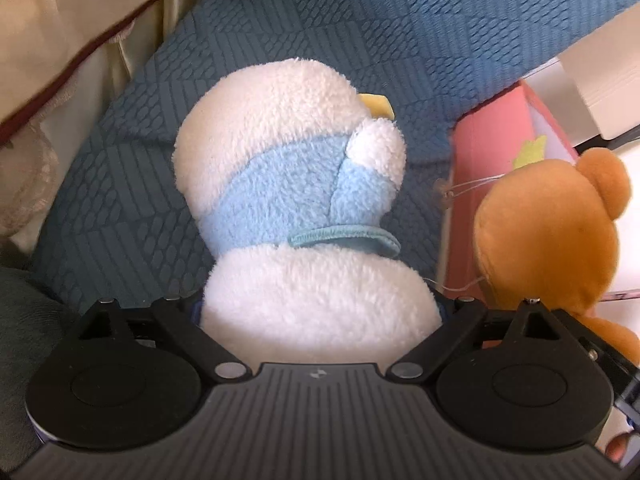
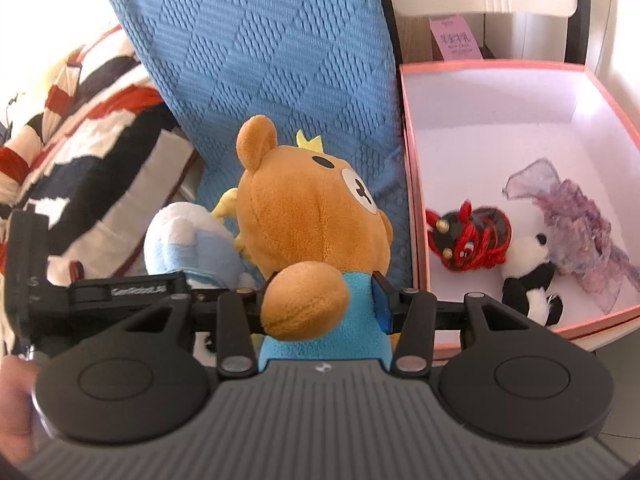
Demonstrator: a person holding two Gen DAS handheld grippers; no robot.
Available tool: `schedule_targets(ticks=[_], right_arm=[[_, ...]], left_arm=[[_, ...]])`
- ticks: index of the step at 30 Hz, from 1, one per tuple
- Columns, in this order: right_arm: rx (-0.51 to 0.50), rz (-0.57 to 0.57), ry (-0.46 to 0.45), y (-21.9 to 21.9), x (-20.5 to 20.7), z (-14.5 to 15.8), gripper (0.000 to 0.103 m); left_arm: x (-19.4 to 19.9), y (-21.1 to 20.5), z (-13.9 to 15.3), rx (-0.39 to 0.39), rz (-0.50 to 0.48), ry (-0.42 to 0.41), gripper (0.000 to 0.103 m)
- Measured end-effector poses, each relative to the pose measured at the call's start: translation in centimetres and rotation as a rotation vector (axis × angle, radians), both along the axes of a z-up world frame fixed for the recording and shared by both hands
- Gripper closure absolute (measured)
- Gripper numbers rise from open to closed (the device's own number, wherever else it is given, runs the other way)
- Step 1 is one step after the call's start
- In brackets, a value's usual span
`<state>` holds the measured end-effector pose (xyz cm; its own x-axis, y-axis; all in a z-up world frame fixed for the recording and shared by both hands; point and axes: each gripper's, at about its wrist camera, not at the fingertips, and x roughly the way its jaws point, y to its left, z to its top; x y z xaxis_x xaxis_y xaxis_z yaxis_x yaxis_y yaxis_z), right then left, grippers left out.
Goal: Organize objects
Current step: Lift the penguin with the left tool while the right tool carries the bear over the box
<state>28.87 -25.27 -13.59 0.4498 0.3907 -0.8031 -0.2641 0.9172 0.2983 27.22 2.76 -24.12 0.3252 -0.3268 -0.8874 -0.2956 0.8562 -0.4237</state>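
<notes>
Over the blue quilted cover [image 1: 400, 20], a white and pale-blue plush [image 1: 296, 208] is clamped between the fingers of the left gripper [image 1: 320, 312]. Beside it, a brown bear plush [image 2: 316, 216] (blue-shirted) is pinched by the right gripper [image 2: 324, 300], left of the pink box [image 2: 412, 208] where a panda toy [image 2: 528, 276] and a red-and-black toy [image 2: 470, 240] are kept.

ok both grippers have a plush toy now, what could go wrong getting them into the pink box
1. The two toys ride close together: the brown bear beside the white and blue plush, so they might snag or bump.
2. The pink box already holds a panda, a red and black toy and purple fabric; a drop could land on them.
3. The left gripper pinches only the plush's lower end; it may slip.
</notes>
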Motion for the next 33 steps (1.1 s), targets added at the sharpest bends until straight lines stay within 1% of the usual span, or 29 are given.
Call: schedule_targets(ticks=[3,11,17,20,23,28,33], right_arm=[[0.009,0.002,-0.016,-0.3,0.2,1.3,0.054],[0.037,-0.005,-0.042,-1.8,1.3,4.4,0.054],[0.063,-0.034,-0.071,-4.7,2.5,6.4,0.054],[0.067,-0.044,-0.087,-6.3,3.0,7.1,0.054],[0.07,-0.058,-0.1,-8.3,3.6,7.6,0.054],[0.074,-0.088,-0.103,-11.4,5.0,7.5,0.054],[0.08,-0.132,-0.095,-14.6,6.6,6.6,0.054]], left_arm=[[0.0,0.0,2.3,0.001,-0.011,-0.016,0.008],[0.9,-0.4,8.5,-0.045,-0.034,-0.065,0.008],[2.4,-2.8,12.4,-0.015,-0.079,-0.102,0.008],[3.1,-4.5,14.0,-0.014,-0.097,-0.119,0.008],[3.9,-6.4,15.2,-0.021,-0.111,-0.13,0.008],[5.8,-10.4,16.6,-0.023,-0.14,-0.153,0.008],[7.8,-13.8,16.3,-0.02,-0.157,-0.161,0.008]])
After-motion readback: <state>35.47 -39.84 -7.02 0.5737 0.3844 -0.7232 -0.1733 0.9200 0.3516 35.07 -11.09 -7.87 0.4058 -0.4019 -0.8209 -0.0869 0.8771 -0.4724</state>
